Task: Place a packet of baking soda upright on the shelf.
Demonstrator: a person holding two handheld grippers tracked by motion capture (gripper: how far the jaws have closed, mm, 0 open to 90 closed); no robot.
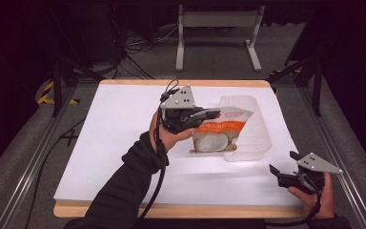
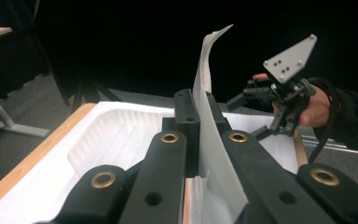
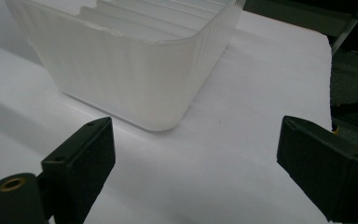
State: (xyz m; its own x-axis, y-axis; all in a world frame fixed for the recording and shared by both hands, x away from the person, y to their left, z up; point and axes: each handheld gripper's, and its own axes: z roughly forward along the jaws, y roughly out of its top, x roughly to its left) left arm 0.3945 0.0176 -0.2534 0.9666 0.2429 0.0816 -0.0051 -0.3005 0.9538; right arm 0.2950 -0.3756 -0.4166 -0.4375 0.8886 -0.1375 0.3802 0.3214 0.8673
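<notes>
- Black left gripper [image 2: 199, 140], low in the frame, clamps our orange-and-white snack pouch [image 1: 218, 131]; we lower it upright into the translucent plastic bin [image 1: 257, 136].
- Right gripper [image 3: 193, 172] waits, jaws apart.

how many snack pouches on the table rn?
1. The orange-and-white plastic snack pouch is held in the left gripper, beside the translucent white ribbed plastic bin. More may be hidden inside the bin.

The orange-and-white glossy plastic pouch [image 1: 218, 131] looked smooth; the translucent white ribbed plastic bin [image 1: 255, 131] matt; the white tabletop [image 1: 119, 138] smooth, edged in pale wood.
</notes>
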